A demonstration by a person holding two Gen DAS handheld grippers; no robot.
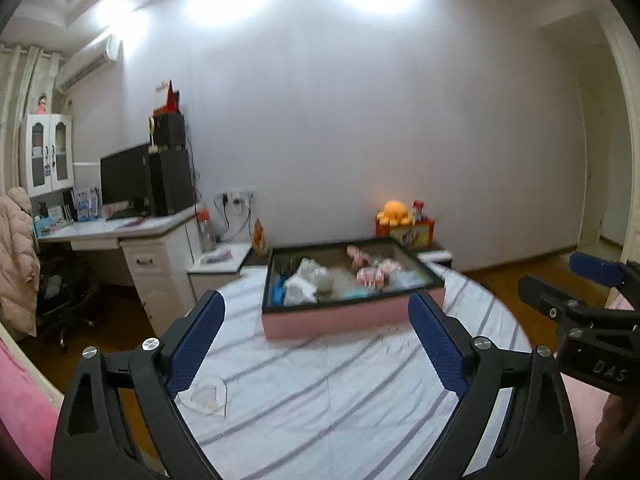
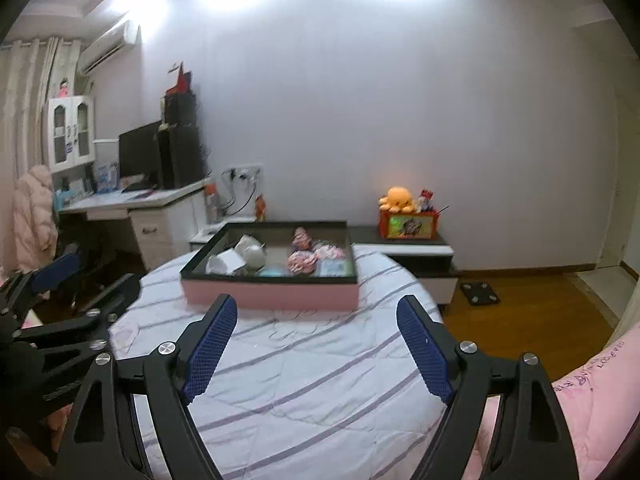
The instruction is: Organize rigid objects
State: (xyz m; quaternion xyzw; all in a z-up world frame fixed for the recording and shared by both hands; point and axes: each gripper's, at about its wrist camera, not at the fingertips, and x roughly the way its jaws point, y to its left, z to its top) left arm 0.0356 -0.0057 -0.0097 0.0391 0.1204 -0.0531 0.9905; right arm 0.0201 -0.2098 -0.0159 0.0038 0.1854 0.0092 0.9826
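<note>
Orange octopus plush [image 2: 396, 198], desk monitor [image 2: 139, 152]

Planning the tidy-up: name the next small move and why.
Probably bring both grippers forward to the pink box. The left gripper and right gripper are open, empty, and short of it over the striped sheet.

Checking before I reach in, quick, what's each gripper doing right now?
Left gripper: open, holding nothing, above the striped sheet.
Right gripper: open, holding nothing, short of the pink box.
</note>
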